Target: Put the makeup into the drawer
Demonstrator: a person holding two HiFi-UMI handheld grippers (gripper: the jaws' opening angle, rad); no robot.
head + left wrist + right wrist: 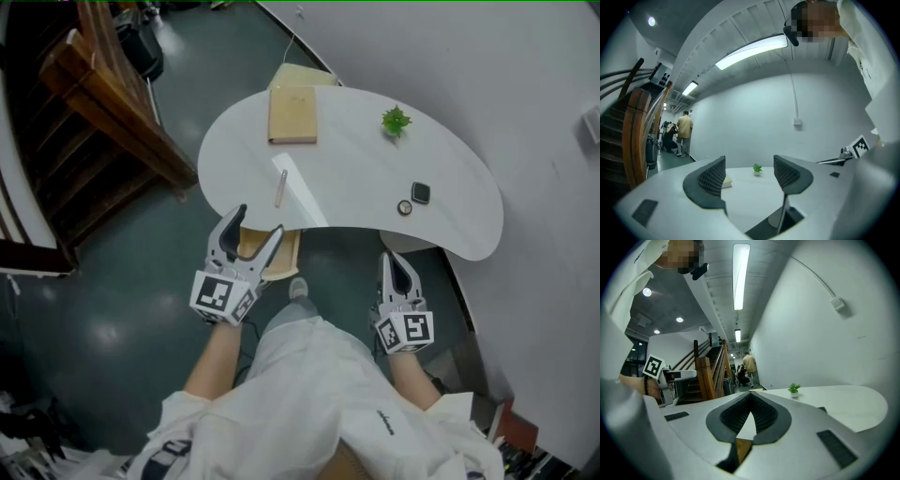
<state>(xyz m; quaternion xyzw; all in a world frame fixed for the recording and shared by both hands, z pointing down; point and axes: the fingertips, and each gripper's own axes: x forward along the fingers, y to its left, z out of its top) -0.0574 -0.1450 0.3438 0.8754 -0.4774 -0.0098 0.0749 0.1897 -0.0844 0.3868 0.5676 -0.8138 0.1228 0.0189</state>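
Three makeup pieces lie on white kidney-shaped bench [356, 169]. Left claw [260, 220]: jaws apart, empty, over tan wooden drawer [286, 255] at bench front edge. One tan book [292, 114], far side. One slim pale stick [280, 187], mid-bench. One small green plant [396, 121]. One small round pot [404, 208] just beside one black square compact [421, 193]. Right claw [391, 258]: jaws together, empty.

An office-like hall: bare white wall [487, 75], glossy dark floor [103, 319], wooden staircase [103, 103], strip light [750, 49]; people [684, 126] stand down the corridor; curved white tabletop [356, 178].
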